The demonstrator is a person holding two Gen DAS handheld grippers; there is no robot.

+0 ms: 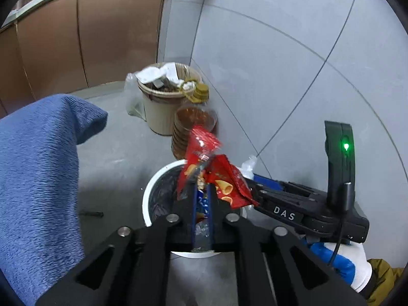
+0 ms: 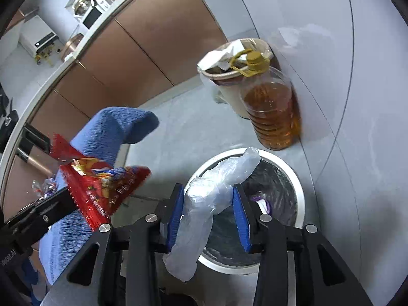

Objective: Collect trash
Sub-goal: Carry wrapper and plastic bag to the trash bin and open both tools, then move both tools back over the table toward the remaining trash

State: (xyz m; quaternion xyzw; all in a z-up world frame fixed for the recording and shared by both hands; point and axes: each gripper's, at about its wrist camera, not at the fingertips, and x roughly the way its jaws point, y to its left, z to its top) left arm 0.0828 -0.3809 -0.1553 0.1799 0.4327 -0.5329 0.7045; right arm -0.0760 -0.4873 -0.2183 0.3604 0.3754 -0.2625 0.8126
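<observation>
Left gripper (image 1: pixel 202 186): black frame, blue pads, pointed steeply down over the near rim of the white-rimmed bin (image 1: pixel 148 199). Jaws stand a narrow slit apart. A red snack wrapper (image 1: pixel 204 150) with printed crisps sits between and above the tips, crumpled and blurred; whether the pads press on it cannot be told. Right gripper (image 2: pixel 207 191): same build, also tilted down above the same bin, jaws partly spread and grasping a wad of clear plastic film (image 2: pixel 204 204), which fills the gap and touches both pads. One end of the film rises past the fingertips over the bin's mouth; the other hangs down toward the camera, outside the near rim. White-rimmed bin: round, lined with a black bag, standing on the grey floor (image 1: pixel 122 153) close to the pale tiled wall (image 1: pixel 280 63); a scrap with purple marking lies inside, on the side nearest the wall. Oil bottle (image 2: pixel 275 112): clear plastic, ribbed, amber liquid, yellow cap and handle, on the floor against the wall just beyond the bin. Beige bin (image 1: pixel 155 112): behind the bottle, brimful of white paper, a clear bag draped at its side. Blue cloth (image 1: pixel 38 165): ribbed pile, at the left of both views. Brown cabinet fronts (image 1: pixel 89 38) line the floor's far edge. A white and blue gloved hand (image 1: pixel 357 267) grips the right gripper's handle.
</observation>
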